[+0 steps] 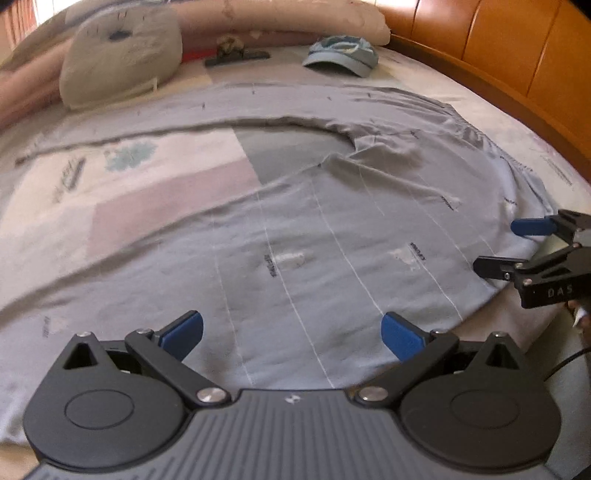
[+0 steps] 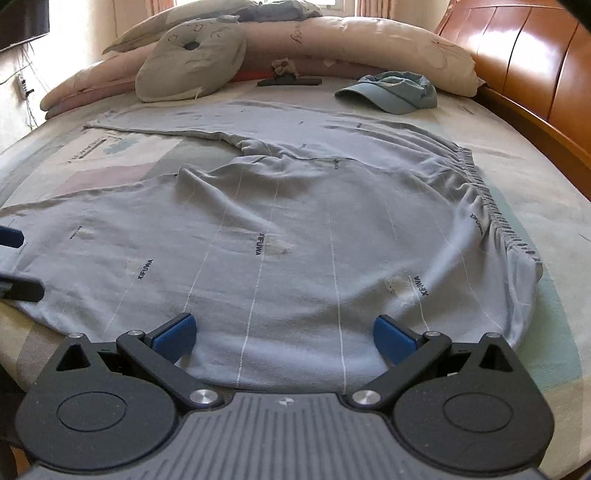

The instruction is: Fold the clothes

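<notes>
The grey trousers point(image 2: 314, 229) were spread flat on the bed point(image 2: 546, 206), legs laid apart, presumably so they could be folded. The left gripper point(image 1: 291, 332) and right gripper point(image 2: 284, 332) were held at the near edge with fingers spread wide, nothing clamped, apparently placed for seizing the hem.

Premises: a bedroom in a private home. Evidence follows. A bed point(image 2: 546, 229) with a patterned sheet fills both views. A polished wooden headboard point(image 2: 535, 70) of curved panels runs along the right side. A long pink bolster point(image 2: 351, 40) lies across the far end, with a grey cushion point(image 2: 192, 61) leaning on it. A blue cap point(image 2: 391, 92) lies on the sheet near the bolster. Grey trousers point(image 2: 295, 229) with an elastic waistband are spread flat on the bed. Daylight enters through a curtained window point(image 2: 343, 3) beyond the bolster. A wall socket with a cable point(image 2: 24, 88) shows at far left.
</notes>
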Available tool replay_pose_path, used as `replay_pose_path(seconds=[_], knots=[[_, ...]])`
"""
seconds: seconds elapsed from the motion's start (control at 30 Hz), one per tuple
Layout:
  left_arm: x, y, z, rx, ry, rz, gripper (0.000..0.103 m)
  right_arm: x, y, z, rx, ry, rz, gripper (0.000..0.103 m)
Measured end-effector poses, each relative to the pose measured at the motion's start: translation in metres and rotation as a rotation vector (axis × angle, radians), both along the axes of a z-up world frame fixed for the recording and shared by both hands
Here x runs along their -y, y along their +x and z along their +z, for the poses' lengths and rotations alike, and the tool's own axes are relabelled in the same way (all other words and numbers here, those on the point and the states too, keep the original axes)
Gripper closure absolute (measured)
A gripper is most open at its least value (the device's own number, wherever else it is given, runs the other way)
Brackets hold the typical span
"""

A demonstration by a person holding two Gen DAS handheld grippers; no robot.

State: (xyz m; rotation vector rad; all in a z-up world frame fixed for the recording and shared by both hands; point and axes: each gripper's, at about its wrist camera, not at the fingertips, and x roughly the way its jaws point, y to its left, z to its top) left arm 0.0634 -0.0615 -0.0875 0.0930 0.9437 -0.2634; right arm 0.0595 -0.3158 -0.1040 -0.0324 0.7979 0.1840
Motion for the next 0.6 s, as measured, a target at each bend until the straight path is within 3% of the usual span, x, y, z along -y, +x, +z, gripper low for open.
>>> replay_pose_path(seconds=[0.13,0.27,0.43,0.6], knots=[[0.000,-0.012,-0.008,-0.009,-0.004,0.002,0.001,-0.005,0.002,-0.002,0.001,-0.005,-0.004,0.000],[-0.011,-0.023,0.002,-0.053,-0.040,-0.041,0.001,-0.005,0.001,-0.003,0.011,-0.007,-0.013,0.000],[-0.053,-0.012,0.020,0.038,0.032,0.070,0.001,-0.006,0.002,-0.002,0.007,-0.010,-0.022,0.000],[-0.085,-0.004,0.000,-0.037,0.016,0.194,0.001,-0.008,0.003,-0.002,0.002,-0.013,-0.038,0.000]])
